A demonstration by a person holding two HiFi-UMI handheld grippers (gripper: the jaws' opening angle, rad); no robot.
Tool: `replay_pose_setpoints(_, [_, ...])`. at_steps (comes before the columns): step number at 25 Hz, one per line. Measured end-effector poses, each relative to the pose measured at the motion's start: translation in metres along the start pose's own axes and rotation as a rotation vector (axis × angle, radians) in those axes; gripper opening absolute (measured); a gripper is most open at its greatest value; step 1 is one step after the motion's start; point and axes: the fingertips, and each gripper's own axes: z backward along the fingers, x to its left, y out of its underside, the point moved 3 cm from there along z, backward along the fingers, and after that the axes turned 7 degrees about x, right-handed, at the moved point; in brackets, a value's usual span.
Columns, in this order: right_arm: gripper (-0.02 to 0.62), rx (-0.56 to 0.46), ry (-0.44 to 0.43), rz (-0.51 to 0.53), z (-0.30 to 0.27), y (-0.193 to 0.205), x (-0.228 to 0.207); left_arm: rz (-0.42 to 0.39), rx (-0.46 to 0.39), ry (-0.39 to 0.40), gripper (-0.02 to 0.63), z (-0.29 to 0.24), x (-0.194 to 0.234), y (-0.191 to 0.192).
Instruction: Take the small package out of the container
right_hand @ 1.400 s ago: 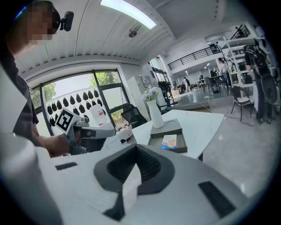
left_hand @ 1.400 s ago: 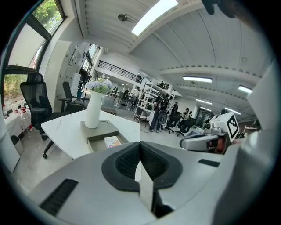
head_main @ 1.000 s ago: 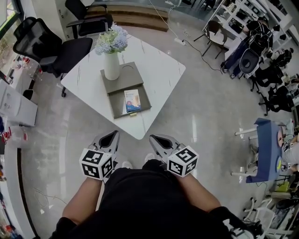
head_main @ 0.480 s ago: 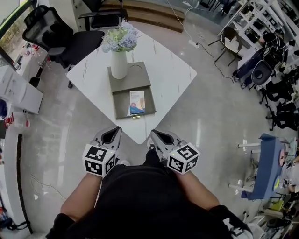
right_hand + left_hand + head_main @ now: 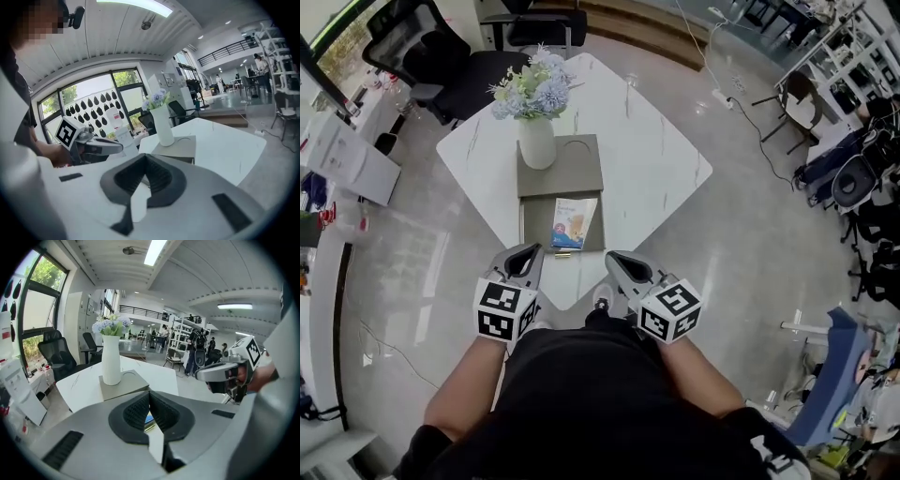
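A small package [image 5: 574,222], white and blue, lies in the open lower tray of a grey container [image 5: 560,169] on the white table [image 5: 656,150]. A white vase [image 5: 536,142] of flowers stands on the container's closed top. My left gripper [image 5: 523,261] and my right gripper [image 5: 622,266] hover side by side just short of the table's near corner, both shut and empty. In the left gripper view the jaws [image 5: 149,394] meet in front of the container [image 5: 123,386]. The right gripper [image 5: 146,158] has its jaws together too, facing the vase [image 5: 164,124].
Black office chairs [image 5: 441,56] stand beyond the table at the far left. A white cabinet [image 5: 347,155] lines the left side. Shelves, chairs and cables [image 5: 853,178] crowd the right side. Polished floor surrounds the table.
The person has stepped toward the table. Both grippers have moved forward to its near corner, and the container and package now lie closer. Both pairs of jaws stayed together.
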Motion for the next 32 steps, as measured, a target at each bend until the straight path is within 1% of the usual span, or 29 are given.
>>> replay_pose_setpoints(3, [0.0, 0.016, -0.045, 0.008, -0.004, -0.005, -0.022, 0.012, 0.006, -0.029, 0.003, -0.017, -0.008, -0.011])
replay_pose_setpoints(8, [-0.002, 0.045, -0.121, 0.022, -0.014, -0.012, -0.05, 0.039, 0.036, -0.115, 0.005, -0.041, -0.008, -0.023])
replay_pose_setpoints(10, [0.0, 0.056, -0.148, 0.023, -0.018, -0.015, -0.059, 0.043, 0.056, -0.157, 0.014, -0.049, -0.007, -0.027])
replay_pose_setpoints(13, [0.0, 0.067, -0.191, 0.034, -0.021, -0.019, -0.068, 0.05, 0.068, -0.206, 0.021, -0.056, -0.008, -0.034])
replay_pose_setpoints(18, [0.0, 0.082, -0.243, 0.06, -0.022, -0.017, -0.08, 0.082, 0.058, -0.252, 0.029, -0.066, -0.012, -0.041])
replay_pose_setpoints(23, [0.0, 0.088, -0.245, 0.059, -0.021, -0.013, -0.083, 0.1, 0.058, -0.256, 0.045, -0.067, -0.012, -0.04])
replay_pose_setpoints(29, [0.0, 0.067, -0.221, 0.081, -0.015, -0.02, -0.085, 0.087, 0.053, -0.243, 0.064, -0.071, -0.007, -0.043])
replay_pose_setpoints(30, [0.0, 0.068, -0.214, 0.087, -0.014, -0.018, -0.088, 0.084, 0.053, -0.246, 0.072, -0.072, -0.006, -0.044])
replay_pose_setpoints(32, [0.0, 0.072, -0.203, 0.074, -0.014, -0.014, -0.092, 0.081, 0.052, -0.25, 0.114, -0.074, -0.005, -0.046])
